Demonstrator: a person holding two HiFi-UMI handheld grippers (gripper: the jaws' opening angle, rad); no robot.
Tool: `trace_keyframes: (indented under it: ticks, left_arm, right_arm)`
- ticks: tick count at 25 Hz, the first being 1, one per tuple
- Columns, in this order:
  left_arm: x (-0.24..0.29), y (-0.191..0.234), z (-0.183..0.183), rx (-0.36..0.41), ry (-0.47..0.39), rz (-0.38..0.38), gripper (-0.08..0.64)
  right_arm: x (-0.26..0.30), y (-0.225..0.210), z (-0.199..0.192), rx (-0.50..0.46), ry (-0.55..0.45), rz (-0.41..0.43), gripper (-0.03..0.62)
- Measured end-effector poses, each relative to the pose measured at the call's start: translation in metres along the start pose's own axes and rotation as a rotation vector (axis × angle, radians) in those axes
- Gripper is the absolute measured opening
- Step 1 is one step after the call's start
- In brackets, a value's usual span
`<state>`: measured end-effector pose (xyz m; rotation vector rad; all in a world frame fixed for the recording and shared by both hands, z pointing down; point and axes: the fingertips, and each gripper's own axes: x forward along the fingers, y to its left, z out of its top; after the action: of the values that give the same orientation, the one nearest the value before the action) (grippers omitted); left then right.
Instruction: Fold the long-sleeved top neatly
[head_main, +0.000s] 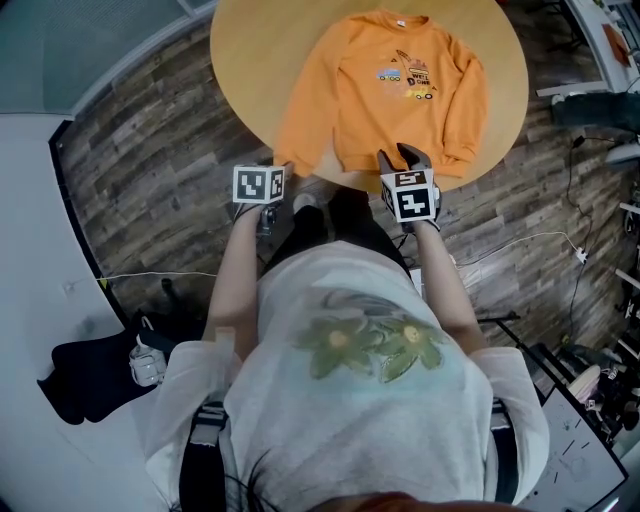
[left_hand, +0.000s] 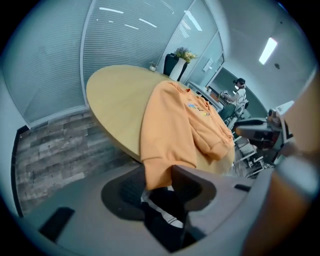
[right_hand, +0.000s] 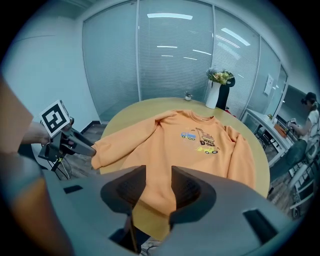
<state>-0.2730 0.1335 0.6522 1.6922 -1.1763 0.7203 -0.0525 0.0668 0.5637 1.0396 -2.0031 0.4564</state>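
Observation:
An orange long-sleeved top (head_main: 385, 90) with a digger print lies flat, front up, on the round wooden table (head_main: 260, 60). Its left sleeve cuff (head_main: 290, 150) hangs over the near table edge. My left gripper (head_main: 283, 172) is at that cuff. In the left gripper view the cuff (left_hand: 159, 172) hangs between the parted jaws of the left gripper (left_hand: 159, 182), and I see no squeeze on it. My right gripper (head_main: 400, 158) hovers at the top's bottom hem, near the right sleeve. In the right gripper view the right gripper (right_hand: 158, 187) is open and empty, with the hem (right_hand: 155, 200) beyond it.
A vase of flowers (right_hand: 216, 90) stands at the table's far side. Glass walls with blinds close off the back. Cables (head_main: 520, 240) and a black bag (head_main: 90, 375) lie on the wooden floor. A person sits at a desk (left_hand: 240, 92) in the background.

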Motion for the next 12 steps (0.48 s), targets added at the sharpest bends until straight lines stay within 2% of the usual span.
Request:
trace_keyframes:
  ticks: [1, 3, 6, 12]
  left_arm:
    - [-0.001, -0.001, 0.001, 0.001, -0.009, -0.011, 0.154]
    - [-0.008, -0.001, 0.007, 0.013, -0.046, -0.016, 0.029]
    - [-0.024, -0.006, 0.024, 0.01, -0.121, -0.06, 0.023]
    - [-0.079, -0.028, 0.096, -0.079, -0.35, -0.243, 0.021]
  right_arm:
    - [0.0, 0.005, 0.0, 0.005, -0.003, 0.003, 0.152]
    - [-0.003, 0.013, -0.001, 0.013, -0.009, 0.002, 0.152]
    - [-0.008, 0.022, 0.001, 0.024, -0.033, 0.004, 0.152]
    - [-0.015, 0.022, 0.011, 0.035, -0.074, -0.004, 0.152]
